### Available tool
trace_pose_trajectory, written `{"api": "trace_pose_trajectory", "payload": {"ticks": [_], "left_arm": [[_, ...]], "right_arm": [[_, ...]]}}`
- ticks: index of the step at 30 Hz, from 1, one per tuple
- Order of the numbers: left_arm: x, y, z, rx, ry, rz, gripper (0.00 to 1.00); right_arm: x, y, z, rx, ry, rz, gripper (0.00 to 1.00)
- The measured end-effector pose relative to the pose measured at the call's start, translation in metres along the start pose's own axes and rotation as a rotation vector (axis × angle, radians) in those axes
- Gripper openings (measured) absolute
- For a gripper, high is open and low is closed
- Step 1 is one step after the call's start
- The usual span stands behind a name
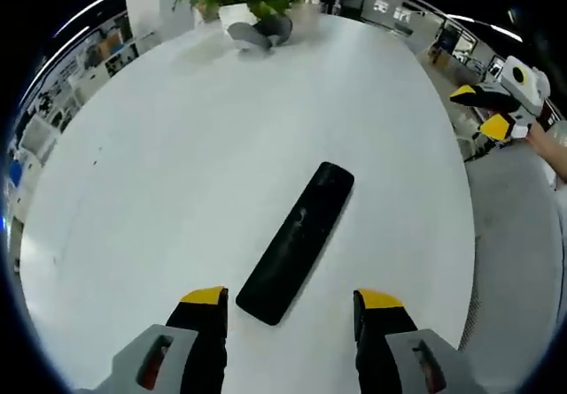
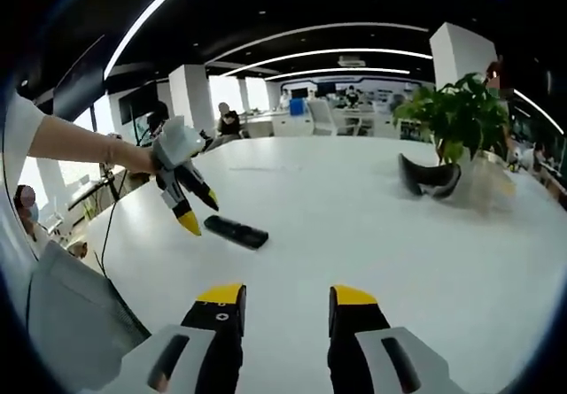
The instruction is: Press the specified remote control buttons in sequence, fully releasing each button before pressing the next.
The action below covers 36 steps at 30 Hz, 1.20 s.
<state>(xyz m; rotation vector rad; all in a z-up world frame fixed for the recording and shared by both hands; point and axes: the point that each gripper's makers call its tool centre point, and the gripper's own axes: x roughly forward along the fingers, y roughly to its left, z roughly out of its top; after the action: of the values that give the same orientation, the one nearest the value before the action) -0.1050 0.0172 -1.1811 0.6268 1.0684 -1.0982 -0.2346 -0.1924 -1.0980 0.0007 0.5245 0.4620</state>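
Left gripper (image 1: 291, 305) hovers above remote (image 1: 297, 243) on white table (image 1: 177, 146), jaws wide apart, holding nothing. Remote's near end sits between jaw tips, long axis running away up-right. Right gripper (image 2: 288, 304) also open and empty, well apart from remote; left nearer for pressing.

the right gripper (image 2: 286, 300) hovers above the white table (image 2: 372, 226), jaws parted and holding nothing. ahead and left of its fingers lies the black remote control (image 2: 236, 231), with the left gripper (image 2: 200, 210) poised just over it, jaws apart.
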Motion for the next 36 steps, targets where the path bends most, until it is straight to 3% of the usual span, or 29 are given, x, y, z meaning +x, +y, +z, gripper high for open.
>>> {"api": "trace_pose_trajectory", "payload": {"ticks": [4,8,16,23,26,36], "left_arm": [[0.007,0.002,-0.003,0.045,0.079,0.001,0.57],[0.012,0.001,-0.001,0.063,0.109,-0.011,0.54],[0.016,0.006,-0.002,0.234,0.209,0.028,0.48],[0.017,0.0,0.0,0.269,0.199,-0.003,0.41],[0.016,-0.001,-0.003,0.322,0.211,-0.011,0.25],[0.018,-0.007,-0.003,0.315,0.209,-0.009,0.24]], "right_arm": [[-0.002,-0.004,0.001,0.023,-0.016,-0.009,0.34],[-0.003,-0.008,0.002,0.043,-0.026,-0.017,0.34],[-0.002,-0.007,-0.003,0.055,-0.01,-0.004,0.32],[0.0,-0.007,-0.007,0.056,0.011,-0.003,0.32],[0.0,-0.007,-0.008,0.05,0.019,-0.001,0.32],[0.001,-0.007,-0.01,0.046,0.033,-0.002,0.31]]}}
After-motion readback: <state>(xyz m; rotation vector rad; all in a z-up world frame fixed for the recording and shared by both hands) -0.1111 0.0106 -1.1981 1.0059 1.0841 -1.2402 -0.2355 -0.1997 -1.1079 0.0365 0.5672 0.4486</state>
